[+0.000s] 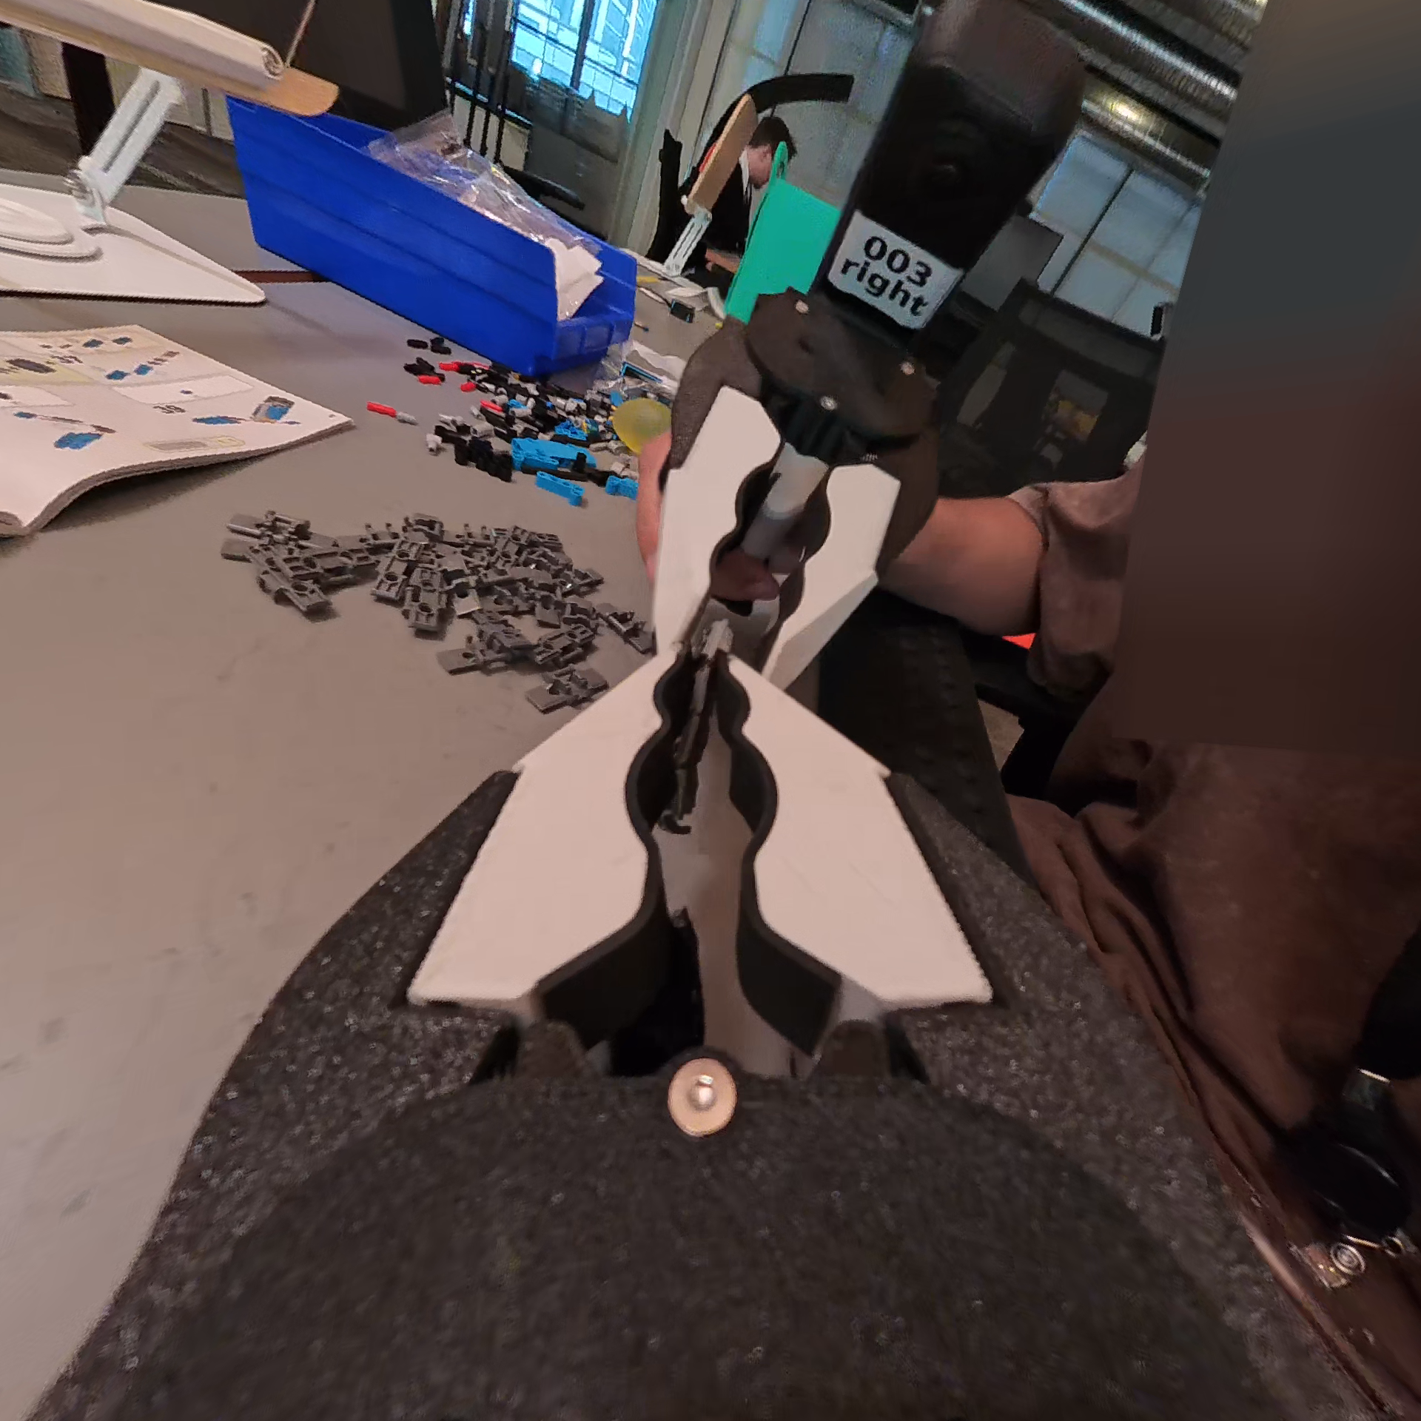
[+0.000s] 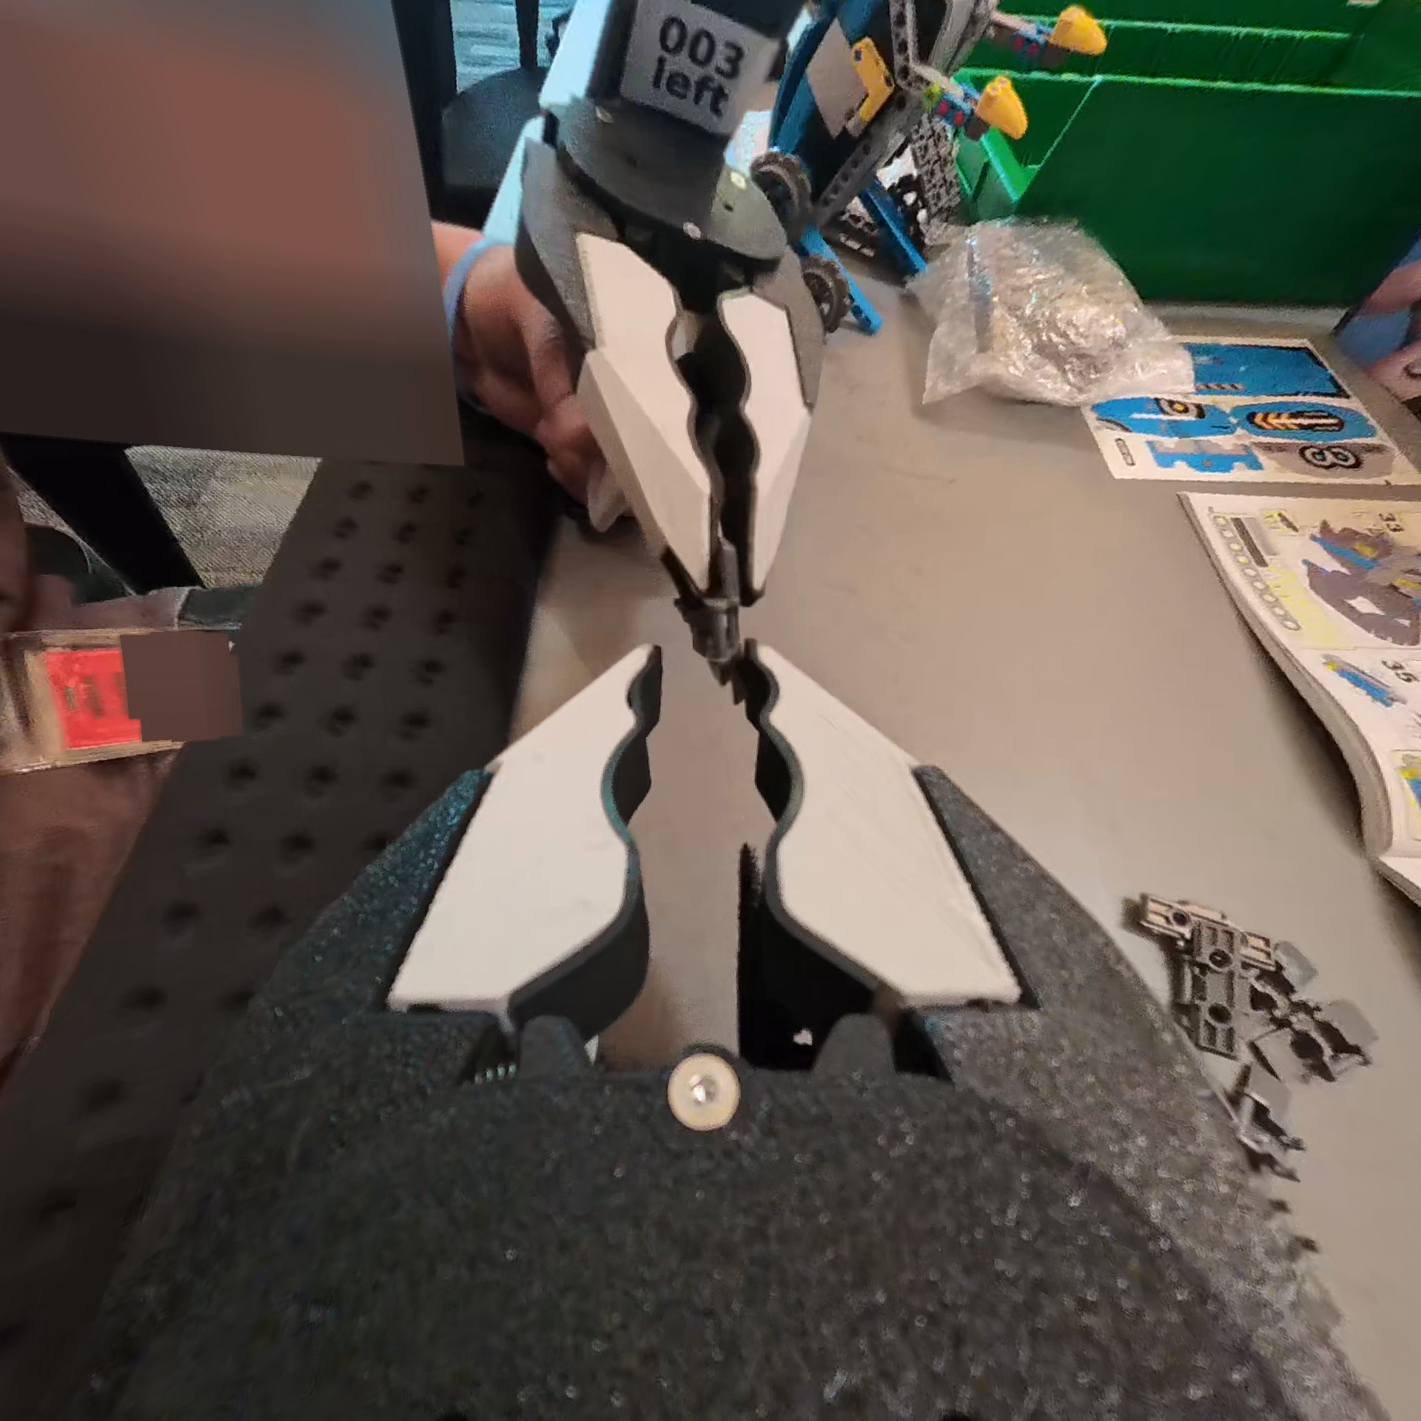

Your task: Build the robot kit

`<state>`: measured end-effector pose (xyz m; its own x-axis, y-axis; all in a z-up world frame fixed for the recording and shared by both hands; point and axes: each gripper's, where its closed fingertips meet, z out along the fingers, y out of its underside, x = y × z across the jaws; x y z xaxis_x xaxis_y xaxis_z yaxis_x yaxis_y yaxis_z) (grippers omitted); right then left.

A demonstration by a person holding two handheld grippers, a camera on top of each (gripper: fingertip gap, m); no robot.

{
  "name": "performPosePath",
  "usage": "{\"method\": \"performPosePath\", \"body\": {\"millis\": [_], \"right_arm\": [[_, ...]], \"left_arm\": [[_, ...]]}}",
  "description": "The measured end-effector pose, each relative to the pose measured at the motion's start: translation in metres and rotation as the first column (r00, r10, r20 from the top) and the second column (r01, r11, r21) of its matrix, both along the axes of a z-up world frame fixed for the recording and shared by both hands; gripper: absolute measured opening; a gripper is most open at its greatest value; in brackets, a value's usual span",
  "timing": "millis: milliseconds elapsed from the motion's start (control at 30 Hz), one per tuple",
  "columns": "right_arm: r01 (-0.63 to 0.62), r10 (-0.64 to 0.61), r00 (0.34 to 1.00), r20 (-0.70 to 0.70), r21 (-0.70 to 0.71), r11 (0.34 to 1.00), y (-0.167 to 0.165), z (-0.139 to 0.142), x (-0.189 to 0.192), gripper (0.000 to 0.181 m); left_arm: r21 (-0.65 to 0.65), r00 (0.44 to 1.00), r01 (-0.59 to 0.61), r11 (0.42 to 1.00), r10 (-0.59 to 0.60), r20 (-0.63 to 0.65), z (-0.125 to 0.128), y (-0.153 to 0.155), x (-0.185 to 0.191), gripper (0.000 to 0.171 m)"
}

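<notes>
My left gripper (image 1: 701, 663) is shut on a short chain of dark grey track links (image 1: 692, 738) that runs back between its pads and sticks out a little past the tips. In the right wrist view the left gripper (image 2: 719, 588) comes down from above with the links (image 2: 719, 627) hanging out of its tips. My right gripper (image 2: 703, 653) is open, tip to tip with the left one; the end of the links touches its right fingertip (image 2: 757, 677). It also shows in the left wrist view (image 1: 723, 653), held by a hand. Both hang above the grey table (image 1: 231, 769).
A pile of grey track links (image 1: 430, 577) and mixed black, blue and red pieces (image 1: 530, 430) lie left, before a blue bin (image 1: 430, 231) and booklet (image 1: 138, 415). Right: a few links (image 2: 1238, 992), booklet (image 2: 1322, 653), sticker sheet (image 2: 1246, 415), plastic bag (image 2: 1038, 307), blue model (image 2: 869, 138), green bin (image 2: 1230, 192). Both grippers' tips are close together, under 4 cm apart.
</notes>
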<state>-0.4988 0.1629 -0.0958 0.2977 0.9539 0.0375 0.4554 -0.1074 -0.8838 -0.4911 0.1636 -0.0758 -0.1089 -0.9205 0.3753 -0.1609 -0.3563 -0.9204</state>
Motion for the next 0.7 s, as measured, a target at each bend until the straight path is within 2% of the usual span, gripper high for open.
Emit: {"method": "performPosePath", "body": {"millis": [233,367,467,567,700], "right_arm": [[0.014,-0.014,1.000,0.008,0.022,1.000,0.001,-0.002,-0.006,0.010],[-0.033,0.029,0.999,-0.044,-0.107,0.994,-0.005,-0.002,-0.006,0.008],[-0.099,0.073,0.991,-0.114,-0.241,0.965,-0.015,0.001,-0.008,0.006],[-0.135,0.094,0.984,-0.153,-0.284,0.949,-0.019,0.004,-0.008,0.006],[-0.172,0.118,0.975,-0.188,-0.302,0.938,-0.024,0.008,-0.010,0.006]], "left_arm": [[-0.019,0.999,0.030,0.999,-0.029,0.036,0.006,-0.005,0.000,0.005],[-0.007,0.998,0.043,0.999,-0.042,0.045,0.007,-0.008,0.001,0.006],[0.001,0.995,0.081,0.997,-0.081,0.058,0.009,-0.014,-0.001,0.012],[0.019,0.990,0.134,0.991,-0.134,0.032,0.005,-0.026,0.000,0.020],[0.029,0.990,0.130,0.991,-0.131,0.049,0.007,-0.026,0.000,0.011]]}}
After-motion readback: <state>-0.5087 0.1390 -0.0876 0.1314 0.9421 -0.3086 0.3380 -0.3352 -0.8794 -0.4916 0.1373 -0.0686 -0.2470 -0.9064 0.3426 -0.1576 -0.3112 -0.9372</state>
